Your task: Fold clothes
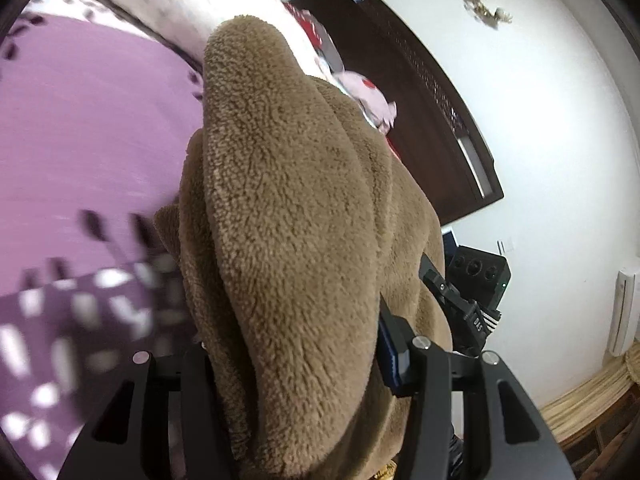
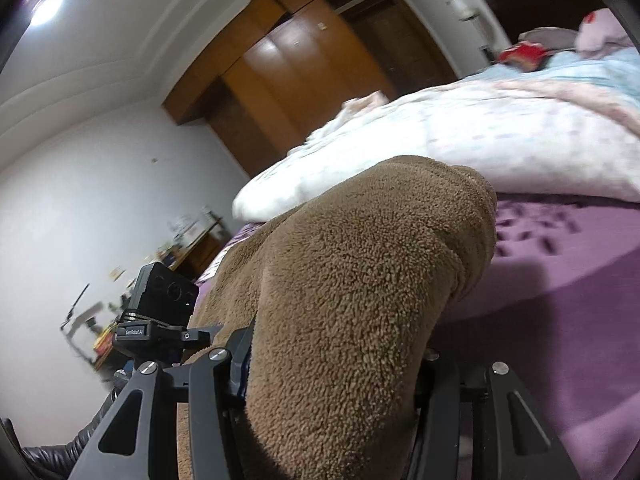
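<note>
A brown fleece garment (image 1: 288,216) fills the middle of the left wrist view and bulges up between the jaws of my left gripper (image 1: 296,364), which is shut on it. The same brown fleece (image 2: 352,300) fills the right wrist view, and my right gripper (image 2: 332,376) is shut on it. Both grippers hold the garment lifted above the purple bedsheet (image 1: 80,152). The fingertips of both grippers are hidden by the fleece. The other gripper's body (image 1: 472,304) shows beyond the fleece in the left wrist view, and likewise in the right wrist view (image 2: 160,312).
A white floral duvet (image 2: 460,148) lies bunched across the bed behind the garment. Pillows and a pink soft toy (image 1: 372,100) lie by the dark headboard (image 1: 420,92). A wooden wardrobe (image 2: 304,76) and a cluttered desk (image 2: 192,244) stand by the walls.
</note>
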`<state>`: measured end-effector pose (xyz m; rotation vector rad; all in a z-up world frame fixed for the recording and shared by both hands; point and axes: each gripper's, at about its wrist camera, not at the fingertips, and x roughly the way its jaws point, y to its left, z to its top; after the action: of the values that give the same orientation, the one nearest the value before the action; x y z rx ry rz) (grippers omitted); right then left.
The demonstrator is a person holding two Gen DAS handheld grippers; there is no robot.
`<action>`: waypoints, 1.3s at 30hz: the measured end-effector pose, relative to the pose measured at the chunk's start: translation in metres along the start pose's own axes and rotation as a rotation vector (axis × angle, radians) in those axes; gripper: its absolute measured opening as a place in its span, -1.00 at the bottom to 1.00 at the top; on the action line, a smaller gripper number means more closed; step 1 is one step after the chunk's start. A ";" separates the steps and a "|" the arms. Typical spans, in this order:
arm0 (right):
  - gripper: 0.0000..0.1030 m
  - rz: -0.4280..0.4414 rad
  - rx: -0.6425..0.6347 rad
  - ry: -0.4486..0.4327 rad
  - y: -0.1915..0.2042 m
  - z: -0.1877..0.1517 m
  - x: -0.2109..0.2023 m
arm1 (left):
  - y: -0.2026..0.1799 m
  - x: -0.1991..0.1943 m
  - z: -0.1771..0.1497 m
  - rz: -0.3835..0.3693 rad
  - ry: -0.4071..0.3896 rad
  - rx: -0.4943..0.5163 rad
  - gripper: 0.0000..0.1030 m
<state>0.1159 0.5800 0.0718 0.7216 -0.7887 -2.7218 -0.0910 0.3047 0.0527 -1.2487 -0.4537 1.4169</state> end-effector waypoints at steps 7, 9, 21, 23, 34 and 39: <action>0.02 -0.060 0.091 0.044 -0.066 -0.017 -0.025 | 0.021 0.049 -0.006 0.052 0.081 -0.028 0.06; 0.02 -0.069 0.113 0.058 -0.077 -0.029 -0.022 | 0.027 0.057 -0.009 0.075 0.096 -0.035 0.06; 0.62 -0.176 0.151 0.071 -0.085 -0.052 -0.015 | 0.009 0.084 -0.026 0.267 0.096 0.035 0.66; 0.62 -0.255 0.082 0.043 -0.068 -0.049 -0.025 | -0.012 0.075 -0.028 0.387 0.052 0.106 0.69; 0.62 -0.294 -0.348 -0.151 0.055 -0.088 -0.071 | -0.116 0.046 -0.092 0.573 -0.158 0.461 0.88; 0.62 -0.384 -0.351 0.012 0.040 -0.116 -0.035 | -0.077 0.084 -0.097 0.652 -0.083 0.454 0.99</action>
<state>0.2083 0.5071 0.0221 0.8780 -0.1649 -3.0671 0.0457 0.3656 0.0456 -0.9965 0.2516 1.9838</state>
